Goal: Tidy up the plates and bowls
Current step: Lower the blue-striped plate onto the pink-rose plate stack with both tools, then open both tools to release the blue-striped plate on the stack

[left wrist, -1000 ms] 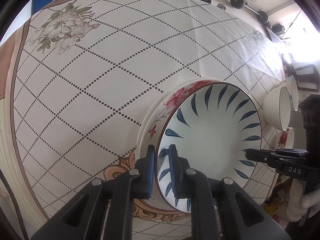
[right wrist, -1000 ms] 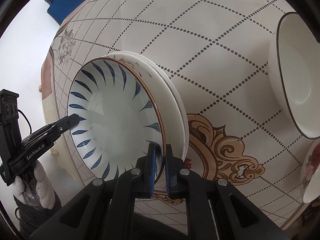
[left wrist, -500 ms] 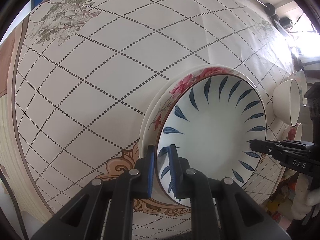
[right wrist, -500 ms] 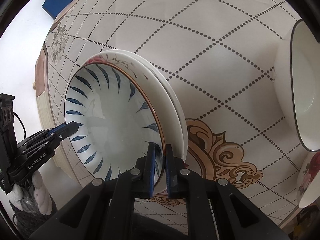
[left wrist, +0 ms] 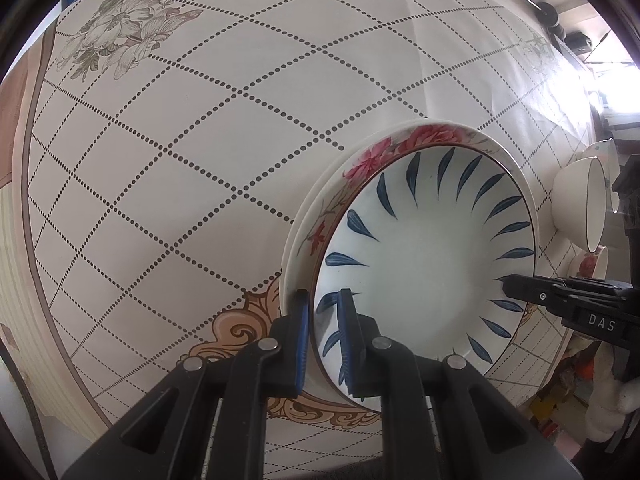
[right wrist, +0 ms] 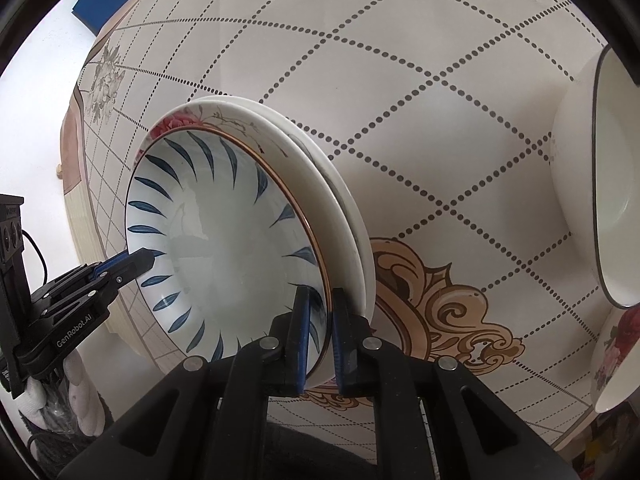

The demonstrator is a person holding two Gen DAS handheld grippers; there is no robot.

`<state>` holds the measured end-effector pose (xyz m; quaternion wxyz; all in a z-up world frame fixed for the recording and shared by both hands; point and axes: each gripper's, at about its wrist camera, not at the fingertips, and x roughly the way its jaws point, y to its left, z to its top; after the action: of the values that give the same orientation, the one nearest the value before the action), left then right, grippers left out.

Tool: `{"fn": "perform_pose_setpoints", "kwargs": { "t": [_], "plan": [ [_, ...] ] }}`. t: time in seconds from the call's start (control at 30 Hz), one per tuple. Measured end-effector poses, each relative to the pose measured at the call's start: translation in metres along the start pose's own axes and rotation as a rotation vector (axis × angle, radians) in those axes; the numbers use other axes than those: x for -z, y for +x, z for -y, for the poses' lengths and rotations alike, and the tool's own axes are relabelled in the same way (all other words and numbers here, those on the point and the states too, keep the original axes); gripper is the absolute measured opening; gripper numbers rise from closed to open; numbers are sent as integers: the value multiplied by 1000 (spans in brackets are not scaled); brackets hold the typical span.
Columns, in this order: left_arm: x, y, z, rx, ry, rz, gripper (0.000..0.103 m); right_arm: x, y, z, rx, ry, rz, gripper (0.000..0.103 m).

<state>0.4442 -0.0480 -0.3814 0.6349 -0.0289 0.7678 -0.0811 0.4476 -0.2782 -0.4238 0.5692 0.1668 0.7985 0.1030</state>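
Pinching opposite rims of the blue-leaf plate (left wrist: 424, 256), left gripper (left wrist: 323, 300) clamped tight, right gripper (right wrist: 318, 300) jaws just easing open, rim between. Plate sits on floral plate (left wrist: 384, 148), tablecloth (left wrist: 200, 140) underneath. White bowl (right wrist: 600, 184) nearby right.

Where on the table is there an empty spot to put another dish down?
The big checked stretch of tablecloth between the stacked plates and the flower print is bare. It's crowded by the white bowl and the flowered bowl.
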Motion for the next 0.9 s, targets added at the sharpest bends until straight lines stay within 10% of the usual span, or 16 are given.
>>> {"fn": "perform_pose_setpoints", "kwargs": {
  "t": [0.43,0.67,0.8,0.9],
  "plan": [
    [-3,-4,6,-73,-18,-12,14,-3,-6,-20,87,7,3,26],
    [-4,-25,8,-108,-32,44,19,2,-26,-40,145,-52,72,59],
    [4,-44,12,-115,-43,119,34,12,-42,-54,217,-96,145,99],
    [15,-60,18,-139,-32,189,44,24,-52,-59,249,-109,196,99]
  ]
}}
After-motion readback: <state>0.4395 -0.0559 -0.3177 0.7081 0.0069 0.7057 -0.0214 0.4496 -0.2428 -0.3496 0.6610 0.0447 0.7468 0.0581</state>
